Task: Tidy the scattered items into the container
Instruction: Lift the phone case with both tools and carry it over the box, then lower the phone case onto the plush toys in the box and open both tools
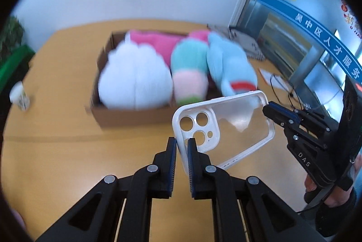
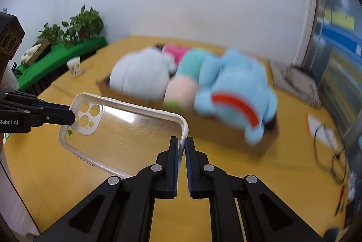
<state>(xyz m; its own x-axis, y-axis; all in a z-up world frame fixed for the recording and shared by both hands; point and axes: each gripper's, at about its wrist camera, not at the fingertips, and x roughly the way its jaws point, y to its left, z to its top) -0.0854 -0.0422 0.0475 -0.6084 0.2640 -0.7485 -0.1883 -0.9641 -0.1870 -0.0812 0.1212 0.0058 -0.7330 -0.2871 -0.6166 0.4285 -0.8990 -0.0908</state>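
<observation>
A clear phone case (image 1: pixel 228 126) with a white rim hangs above the yellow table, held at both ends. My left gripper (image 1: pixel 181 142) is shut on its camera-cutout end. My right gripper (image 2: pixel 182 142) is shut on the opposite end of the phone case (image 2: pixel 126 131). The right gripper (image 1: pixel 270 109) shows at the right of the left wrist view; the left gripper (image 2: pixel 71 116) shows at the left of the right wrist view. Behind stands a cardboard box (image 1: pixel 126 116) packed with a white plush (image 1: pixel 135 81), a pastel plush (image 1: pixel 189 74), a blue plush (image 1: pixel 230 67) and a pink one.
A paper cup (image 1: pixel 20 96) stands at the table's left. Glasses (image 2: pixel 337 158) and papers (image 2: pixel 321 126) lie to the right of the cardboard box (image 2: pixel 226 135). A notebook (image 2: pixel 301 83) lies behind. Potted plants (image 2: pixel 83 24) on a green surface stand at the far left.
</observation>
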